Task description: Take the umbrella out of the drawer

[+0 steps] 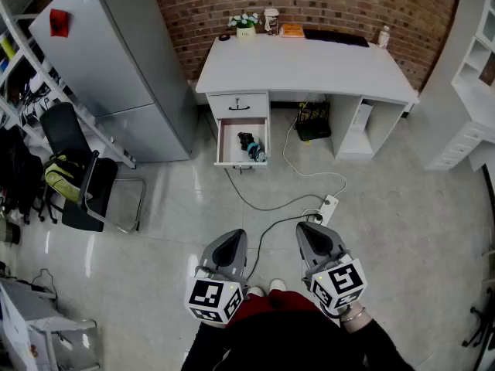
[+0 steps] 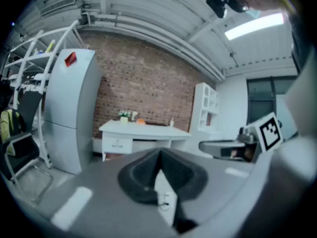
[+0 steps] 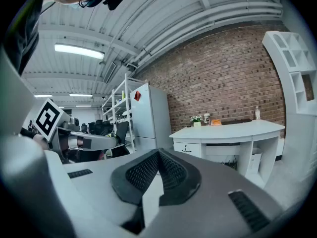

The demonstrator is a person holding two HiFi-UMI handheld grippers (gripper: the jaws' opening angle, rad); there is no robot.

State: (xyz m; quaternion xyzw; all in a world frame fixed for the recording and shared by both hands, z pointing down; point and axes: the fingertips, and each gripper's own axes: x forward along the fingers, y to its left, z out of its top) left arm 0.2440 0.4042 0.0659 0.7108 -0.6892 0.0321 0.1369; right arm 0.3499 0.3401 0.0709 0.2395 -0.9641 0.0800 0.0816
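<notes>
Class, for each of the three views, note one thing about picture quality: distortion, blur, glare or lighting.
Head view: wide-angle distortion tilts the fridge and bows the room's edges; even light. Left gripper view: soft throughout, the desk smeared, the ceiling lamp blown out. Right gripper view: sharpest, the brick wall crisp, black vignette in the corners.

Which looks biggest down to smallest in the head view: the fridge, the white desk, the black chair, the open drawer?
1-2. fridge and white desk: too alike in that view to rank.
3. black chair.
4. open drawer, plainly the smallest.
</notes>
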